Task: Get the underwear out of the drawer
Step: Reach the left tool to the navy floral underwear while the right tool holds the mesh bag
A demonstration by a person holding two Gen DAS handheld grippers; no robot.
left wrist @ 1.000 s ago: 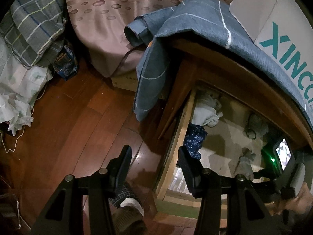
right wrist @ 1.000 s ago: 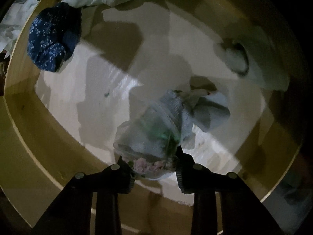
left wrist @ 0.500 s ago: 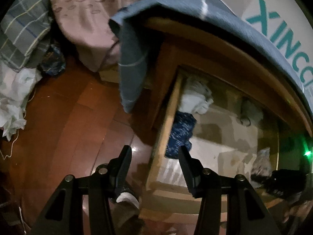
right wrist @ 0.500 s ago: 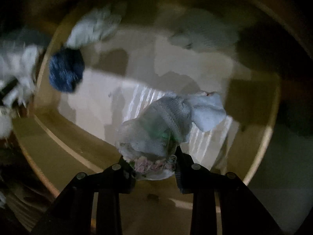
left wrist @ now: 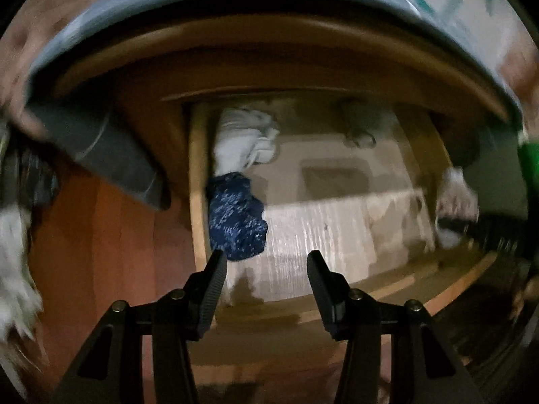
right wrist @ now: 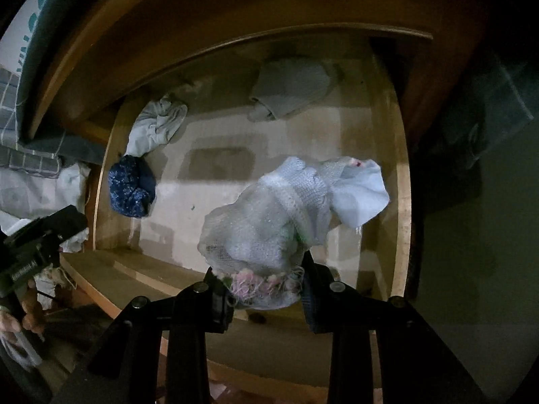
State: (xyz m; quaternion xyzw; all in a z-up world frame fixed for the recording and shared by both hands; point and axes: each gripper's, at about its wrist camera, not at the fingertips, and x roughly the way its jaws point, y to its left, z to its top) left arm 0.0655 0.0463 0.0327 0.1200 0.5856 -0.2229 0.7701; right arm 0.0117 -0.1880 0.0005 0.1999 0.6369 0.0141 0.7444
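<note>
Now that the right hand-held gripper (right wrist: 261,284), clenched on pale mesh underwear (right wrist: 269,222), has lifted it off the drawer (right wrist: 402,181) floor, removal nears; left hand-held gripper (left wrist: 266,271) gapes empty, navy garment (left wrist: 235,215) at eleven o'clock.

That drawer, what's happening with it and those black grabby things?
A person is taking underwear out of the open drawer. The right tongs are clamped on a pale mesh piece of underwear, held up above the drawer floor. The left tongs are open and hold nothing, hovering over the front of the drawer near a dark blue speckled piece. A white piece and a grey piece lie at the back.
</note>
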